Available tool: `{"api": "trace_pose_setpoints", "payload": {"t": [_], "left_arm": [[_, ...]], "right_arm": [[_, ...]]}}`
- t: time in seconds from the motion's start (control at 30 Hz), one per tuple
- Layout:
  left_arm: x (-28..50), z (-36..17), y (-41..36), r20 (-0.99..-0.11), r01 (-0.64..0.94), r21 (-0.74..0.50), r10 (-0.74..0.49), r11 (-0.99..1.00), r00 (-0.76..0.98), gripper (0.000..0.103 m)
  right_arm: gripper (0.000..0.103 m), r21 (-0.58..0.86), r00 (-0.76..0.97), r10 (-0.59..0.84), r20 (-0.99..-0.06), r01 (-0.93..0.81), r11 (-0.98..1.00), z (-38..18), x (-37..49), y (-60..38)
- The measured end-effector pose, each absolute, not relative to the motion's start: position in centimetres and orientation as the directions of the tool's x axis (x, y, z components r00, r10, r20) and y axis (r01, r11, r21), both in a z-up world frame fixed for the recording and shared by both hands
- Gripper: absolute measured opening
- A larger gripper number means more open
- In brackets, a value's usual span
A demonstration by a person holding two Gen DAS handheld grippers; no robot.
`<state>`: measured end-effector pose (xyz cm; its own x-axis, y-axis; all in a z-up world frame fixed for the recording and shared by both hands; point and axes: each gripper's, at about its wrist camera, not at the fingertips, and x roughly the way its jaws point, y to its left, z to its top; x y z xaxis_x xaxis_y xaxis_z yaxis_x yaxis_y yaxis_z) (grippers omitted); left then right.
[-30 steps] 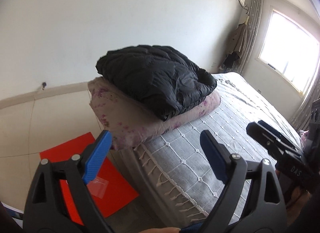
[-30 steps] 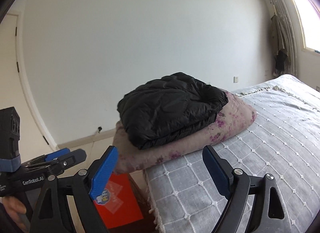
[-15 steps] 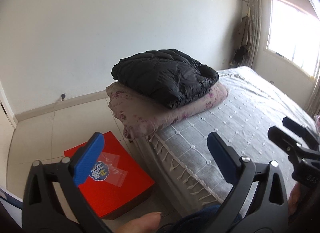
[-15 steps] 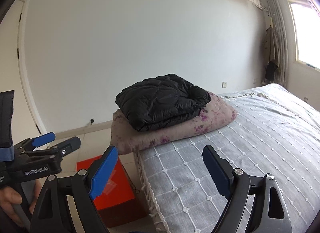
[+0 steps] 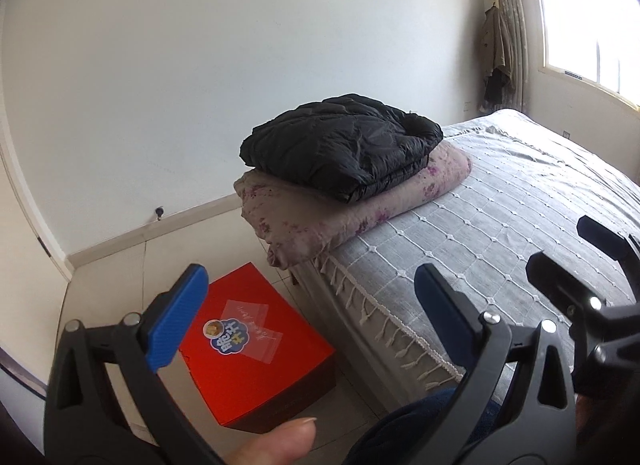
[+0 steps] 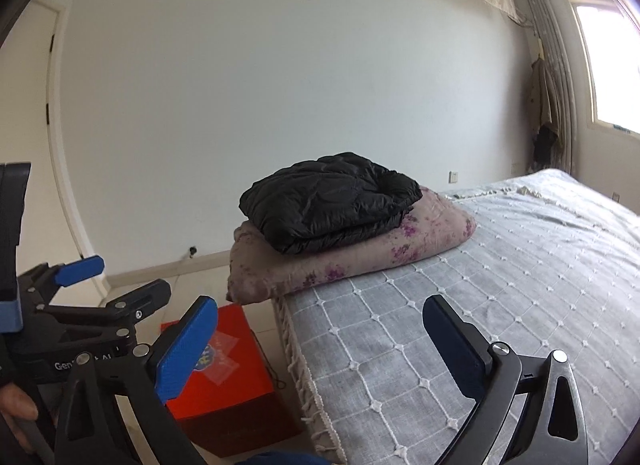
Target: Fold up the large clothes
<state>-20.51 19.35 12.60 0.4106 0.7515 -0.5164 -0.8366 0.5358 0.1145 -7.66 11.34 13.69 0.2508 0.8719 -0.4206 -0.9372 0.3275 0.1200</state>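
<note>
Both claws hang well short of jacket [image 5: 340, 145].

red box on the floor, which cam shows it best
The left wrist view. There the red box shows its whole lid with the round sticker and most of its front side. In the right wrist view the right gripper's blue finger and the left gripper cover much of the box.

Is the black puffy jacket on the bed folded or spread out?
Folded. The black jacket sits as a compact, layered bundle on the floral quilt at the corner of the bed, stacked edges visible at its front.
</note>
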Motion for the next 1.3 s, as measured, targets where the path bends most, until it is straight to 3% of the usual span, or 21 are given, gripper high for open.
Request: {"api": "trace_pose_setpoints", "payload": {"t": [1.3], "left_arm": [[-20.2,13.6,17.6,-0.489,-0.845,0.129,0.775,0.519,0.401,0.102]], "right_arm": [[0.103,0.115,0.303,0.868,-0.393,-0.920,0.373,15.2,-8.3,10.0]]}}
